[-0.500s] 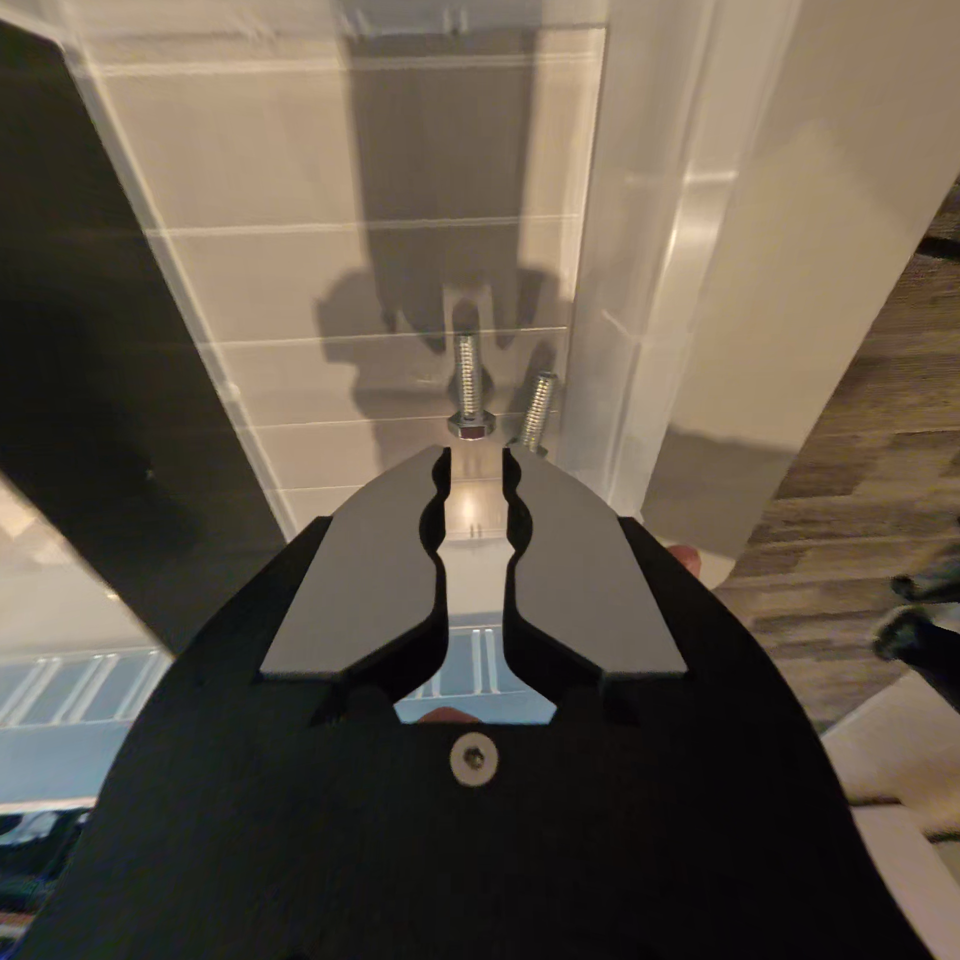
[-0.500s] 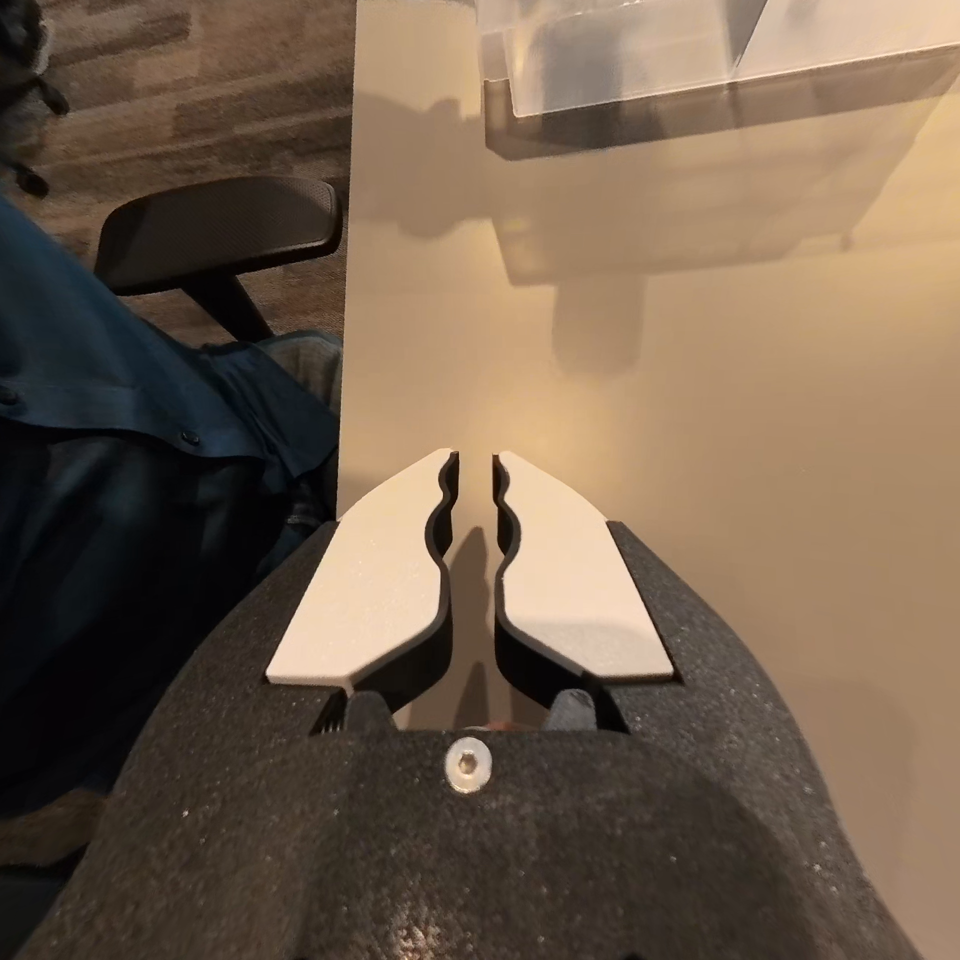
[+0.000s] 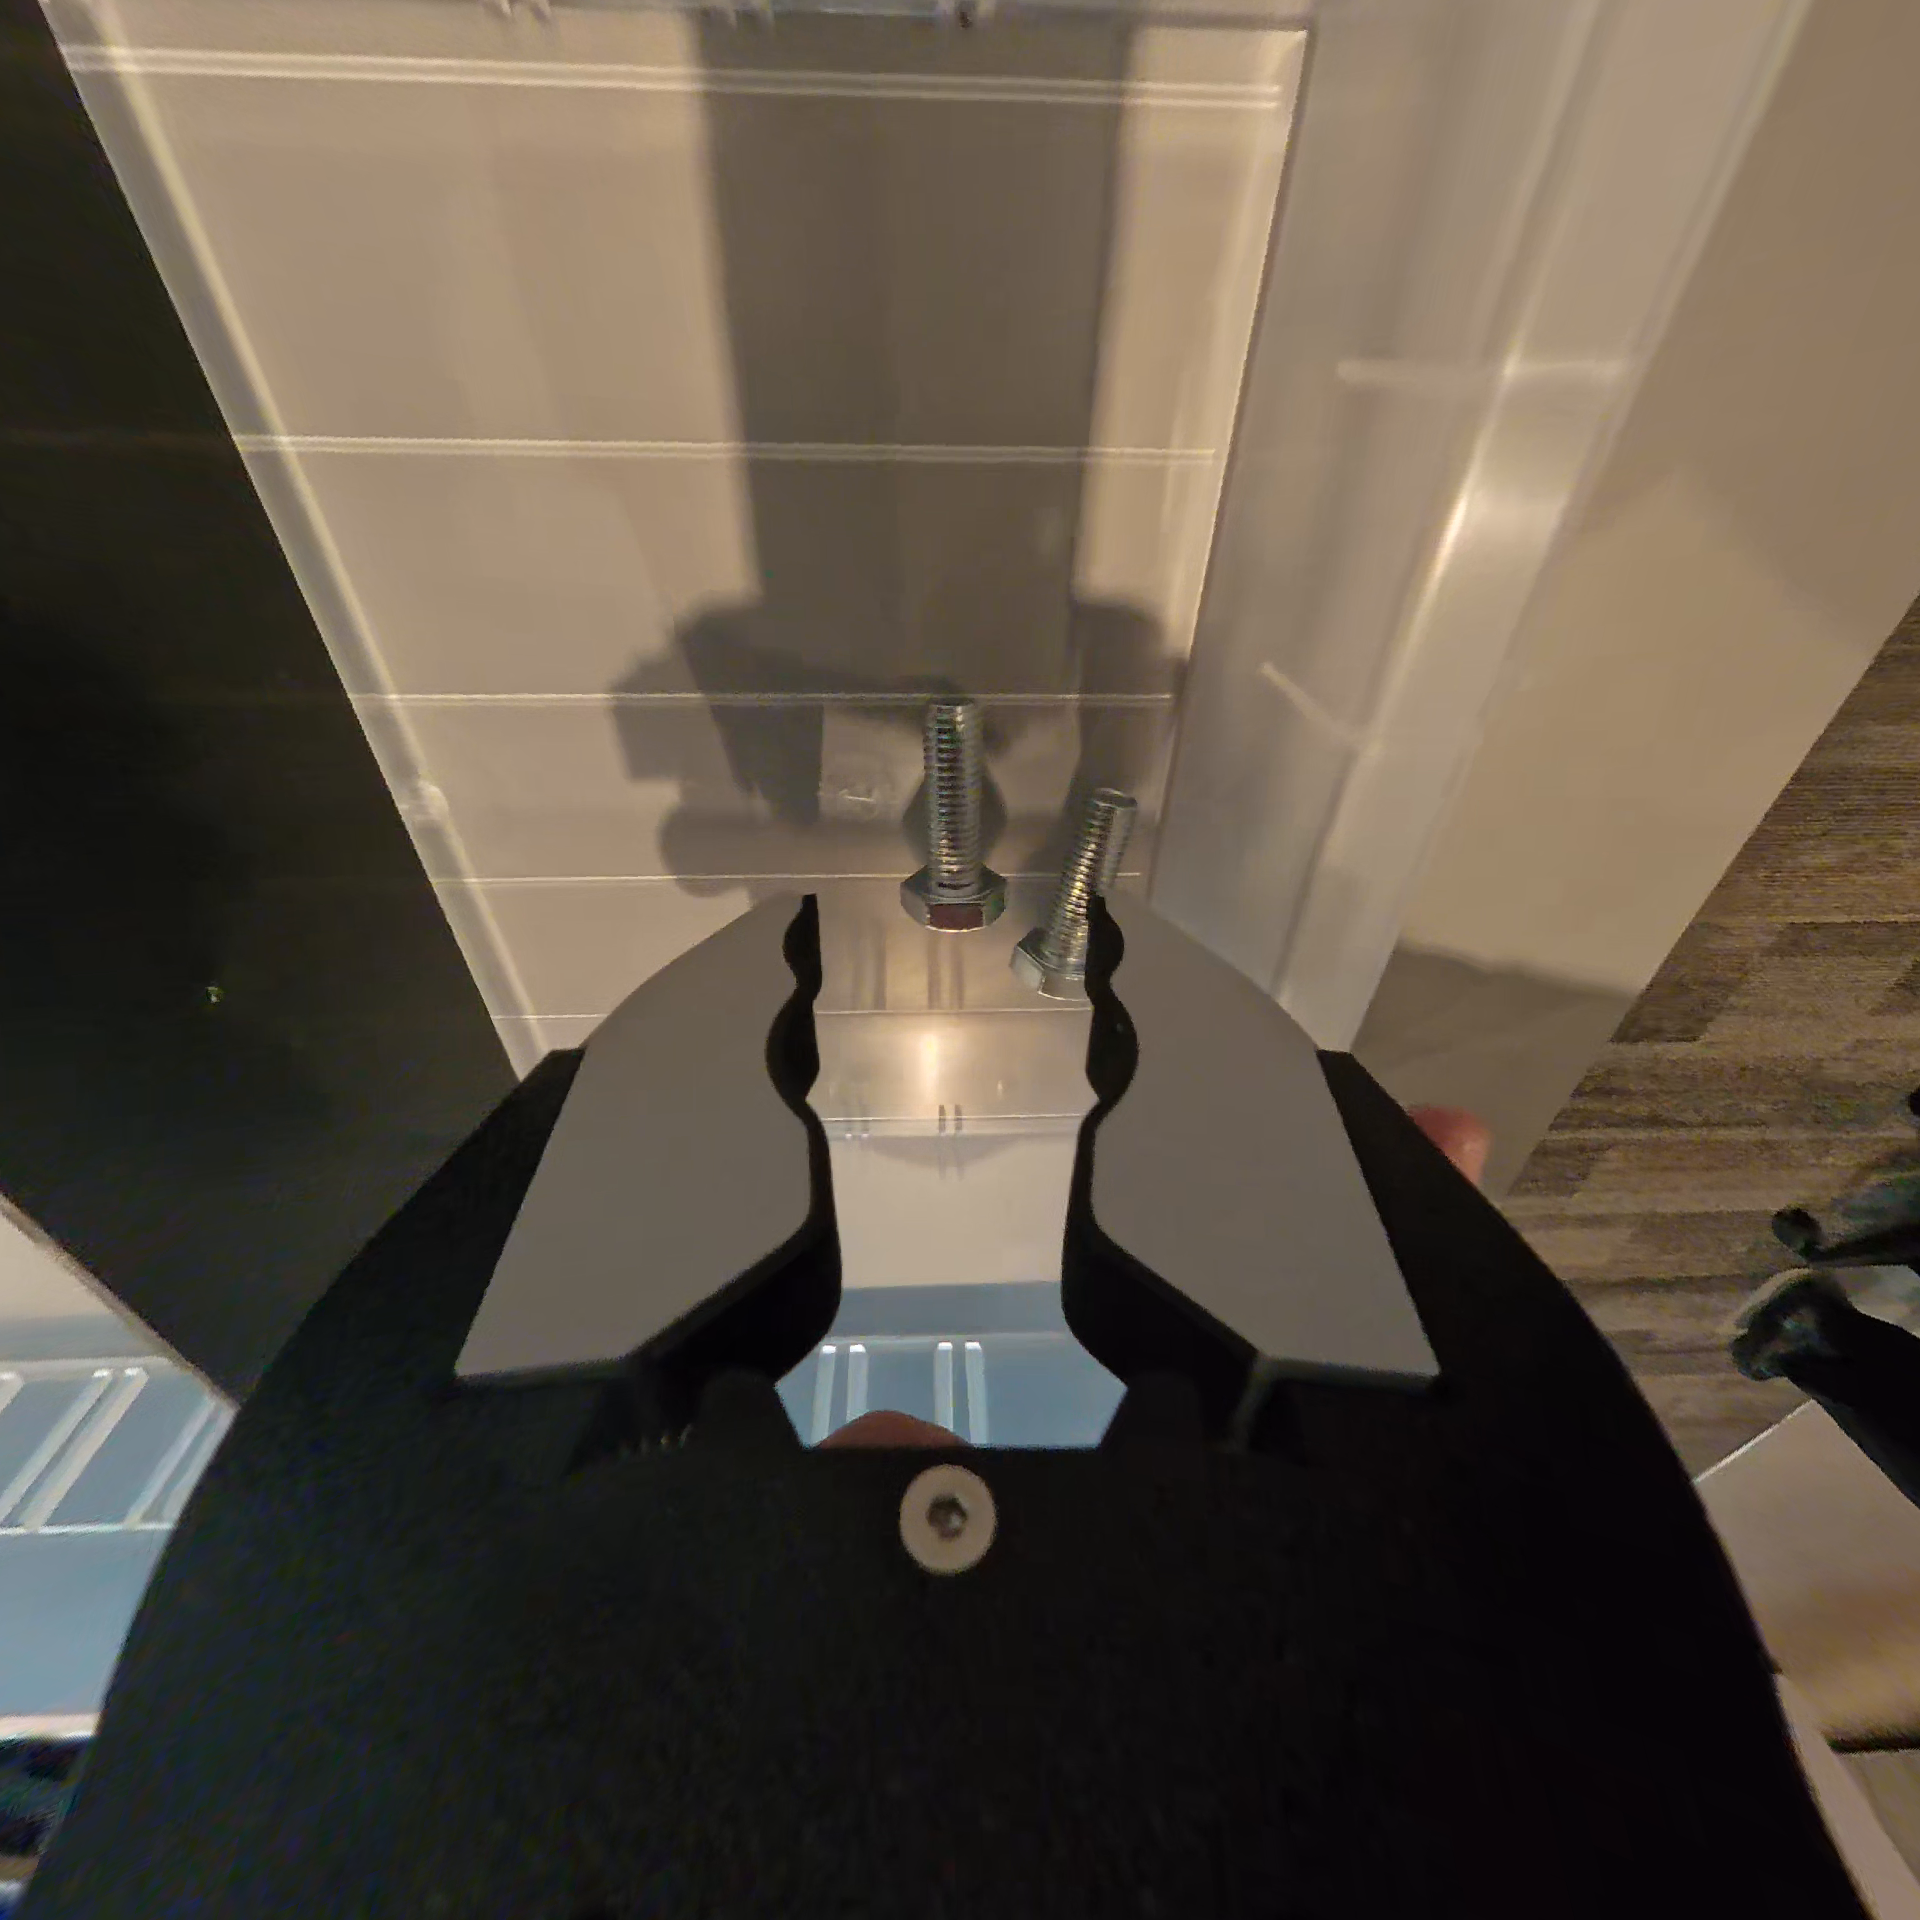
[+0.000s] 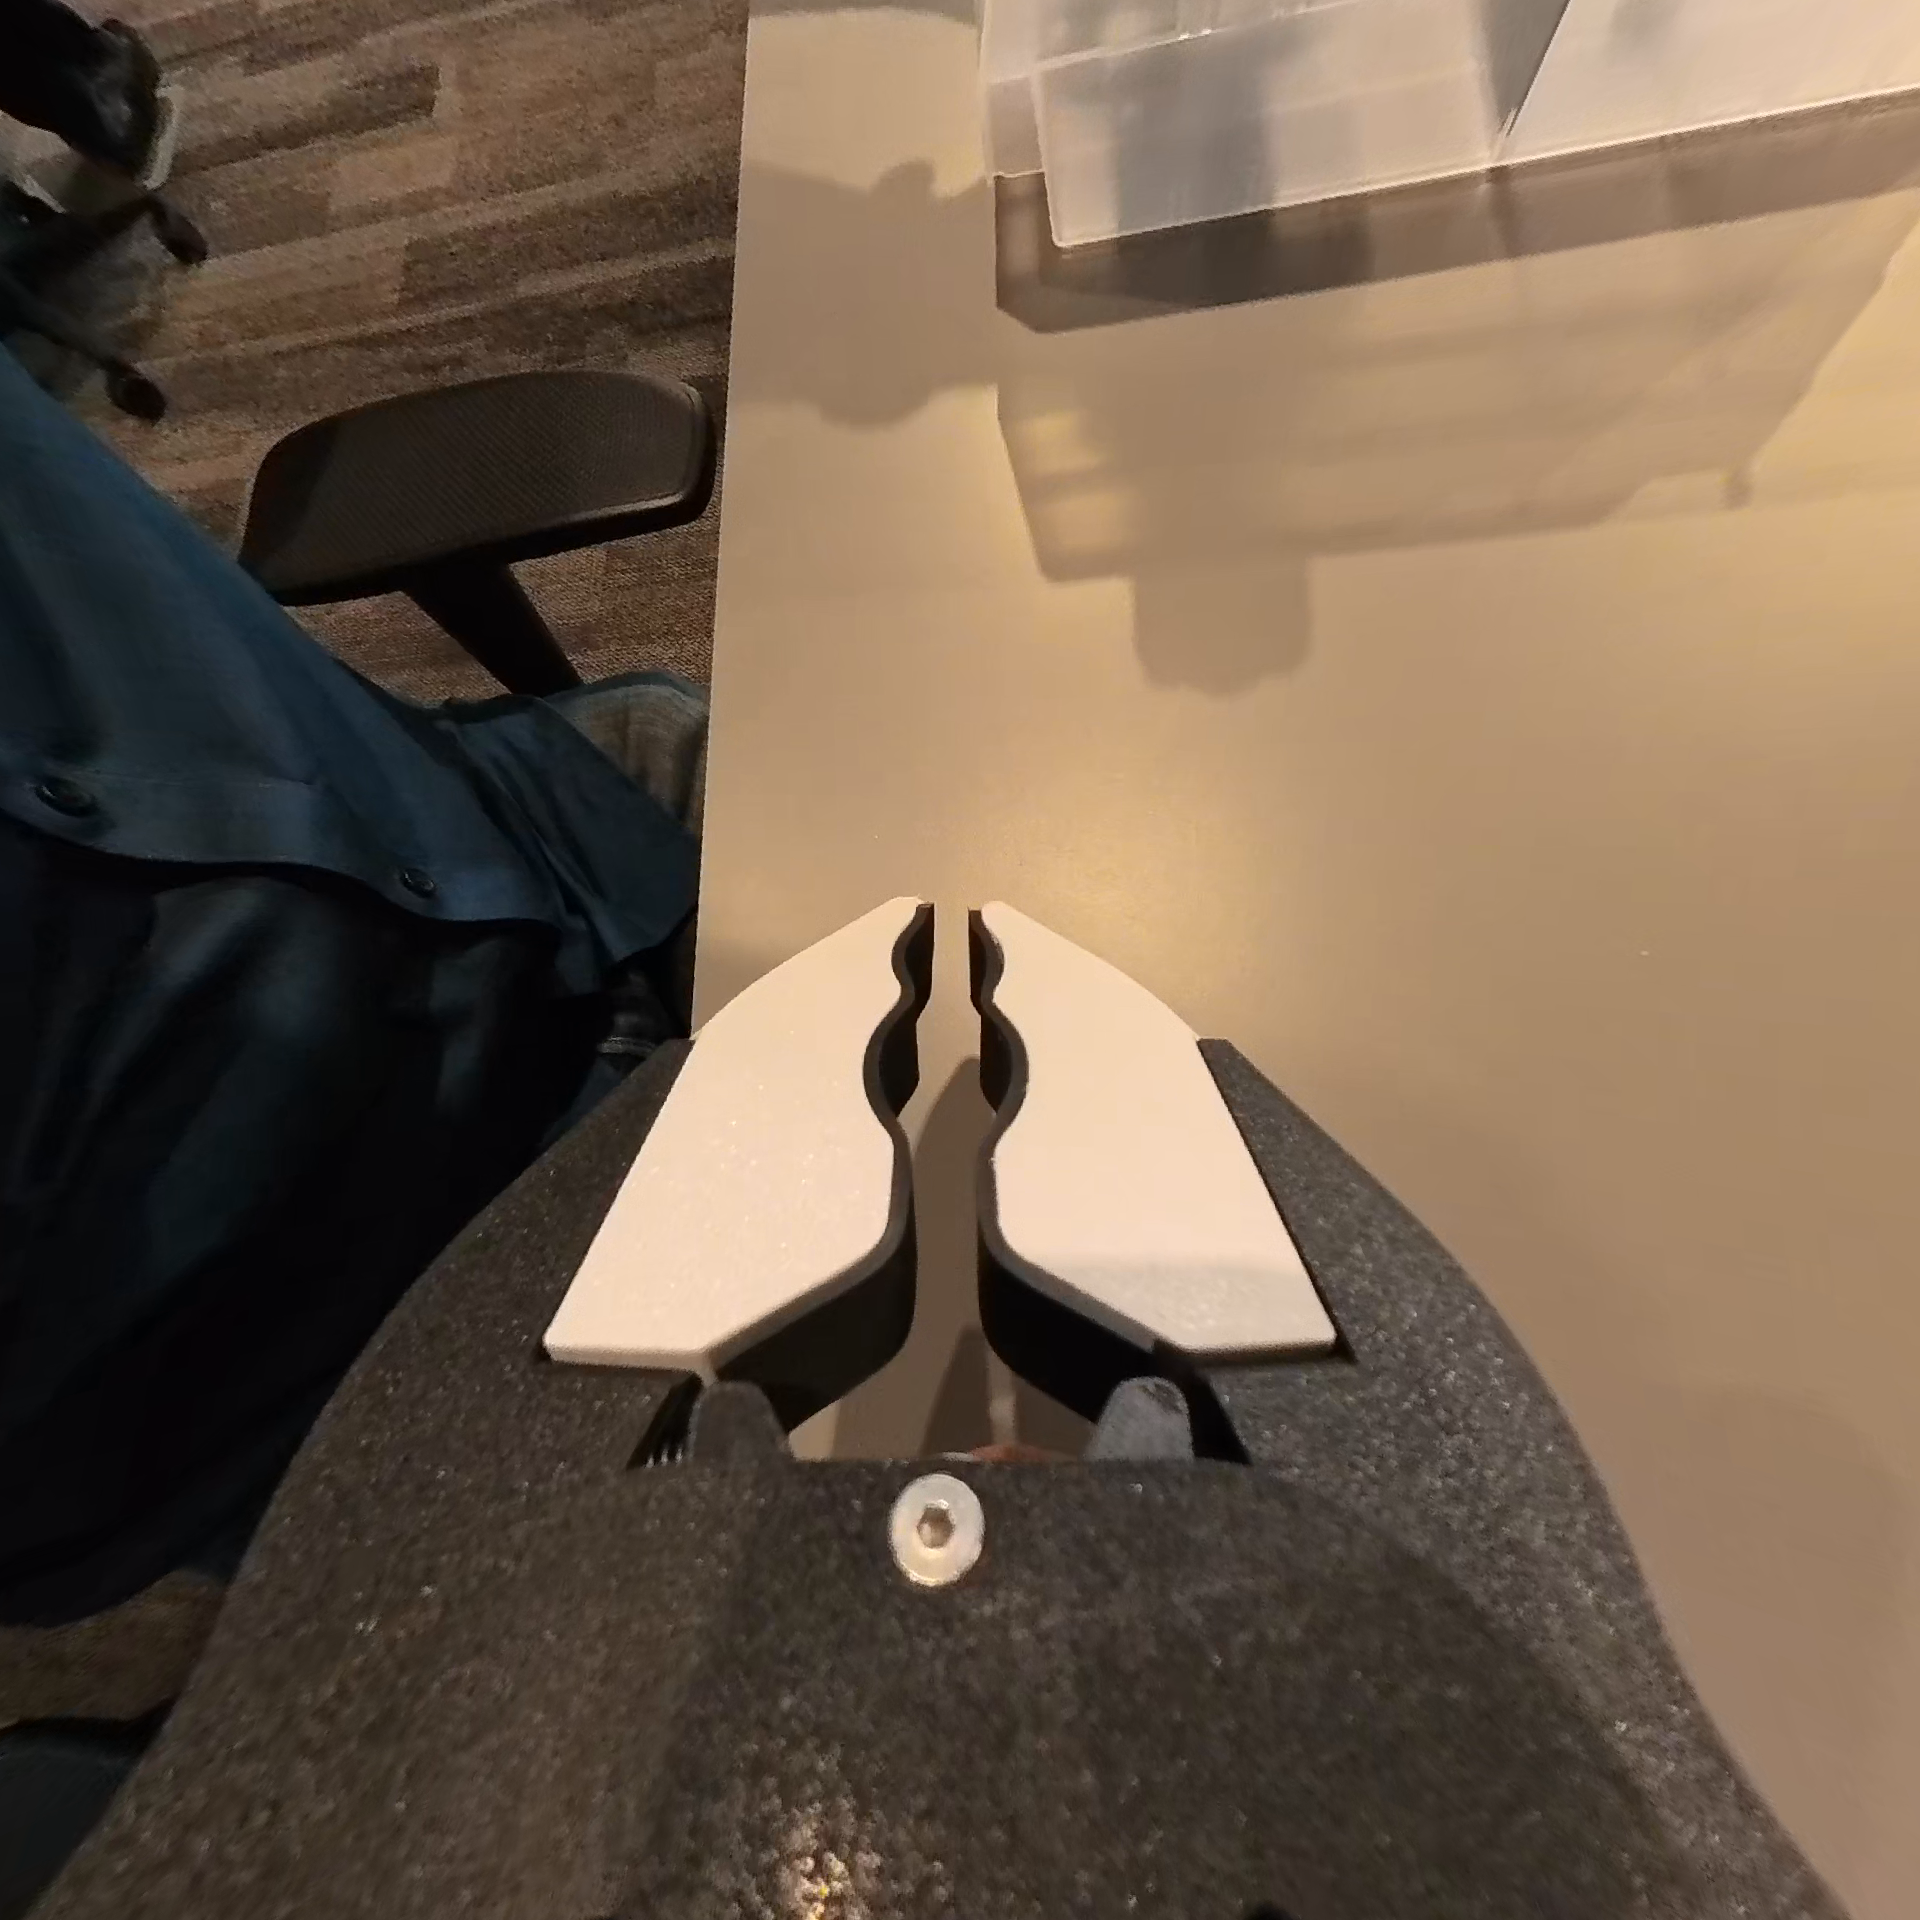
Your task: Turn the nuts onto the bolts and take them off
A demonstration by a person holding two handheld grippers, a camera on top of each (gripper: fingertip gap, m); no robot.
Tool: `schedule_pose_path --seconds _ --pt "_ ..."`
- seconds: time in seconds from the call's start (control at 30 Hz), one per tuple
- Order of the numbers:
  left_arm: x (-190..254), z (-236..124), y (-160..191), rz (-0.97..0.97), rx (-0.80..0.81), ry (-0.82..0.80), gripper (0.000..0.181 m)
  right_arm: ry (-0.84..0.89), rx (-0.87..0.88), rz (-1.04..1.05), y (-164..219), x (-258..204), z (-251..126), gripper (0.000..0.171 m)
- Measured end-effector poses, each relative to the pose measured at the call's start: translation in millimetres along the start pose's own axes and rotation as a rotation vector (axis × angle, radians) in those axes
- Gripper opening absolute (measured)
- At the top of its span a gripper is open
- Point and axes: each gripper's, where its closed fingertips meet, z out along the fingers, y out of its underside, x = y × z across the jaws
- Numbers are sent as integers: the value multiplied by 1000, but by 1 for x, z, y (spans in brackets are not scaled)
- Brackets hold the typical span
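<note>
Beige bench carries a clear plastic compartment tray holding two loose threaded steel hex bolts, corralled against rolling. Left tool gapes wide before them, likely to grasp one; right tool, nearly together and empty, waits apart.

The left wrist view is taken from just behind the left tongs, looking forward and down along them into a clear tray close ahead; two bolts are seen just beyond the tips. The right wrist view is taken from behind the right tongs, aimed down at the bare desk from close above, with the desk edge, a chair arm and floor caught to the left of the tongs. A clear tray is seen far ahead of the right tongs; whether it is the same tray cannot be told.
</note>
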Motion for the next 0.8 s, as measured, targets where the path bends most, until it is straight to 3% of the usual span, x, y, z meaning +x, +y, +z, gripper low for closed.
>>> schedule_pose_path --seconds 0.4,0.8 --pt "2 -1 -3 -61 62 86 43 -14 -10 1 1 -2 4 6" --pt "-3 2 -2 -55 64 40 36 -29 -18 -1 3 -3 10 6"
